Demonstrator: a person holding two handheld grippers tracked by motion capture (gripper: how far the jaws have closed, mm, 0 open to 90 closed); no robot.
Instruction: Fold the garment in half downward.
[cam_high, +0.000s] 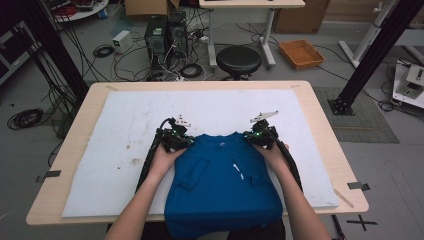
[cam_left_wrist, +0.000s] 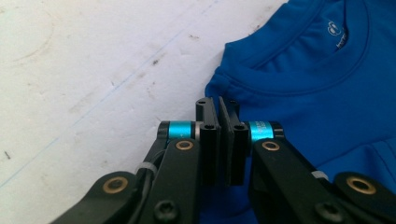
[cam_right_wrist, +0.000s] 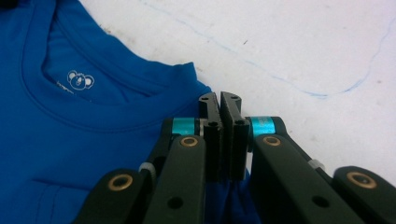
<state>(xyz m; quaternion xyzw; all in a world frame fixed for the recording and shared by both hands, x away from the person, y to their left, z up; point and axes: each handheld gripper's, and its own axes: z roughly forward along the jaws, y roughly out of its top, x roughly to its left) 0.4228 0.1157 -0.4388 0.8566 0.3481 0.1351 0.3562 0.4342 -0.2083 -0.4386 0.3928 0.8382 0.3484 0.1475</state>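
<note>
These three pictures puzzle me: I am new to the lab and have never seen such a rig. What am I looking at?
A person sits at a table covered by a white mat, holding a hand-operated tool in each hand. The high view looks down from above. The other two pictures come from cameras riding on each tool, looking along its black jaws. A blue T-shirt, sleeves folded in, lies on the mat. The left tongs are shut at one shoulder, beside the collar; blue cloth shows between the jaws. The right tongs are shut at the other shoulder, pinching cloth in the same way.
</note>
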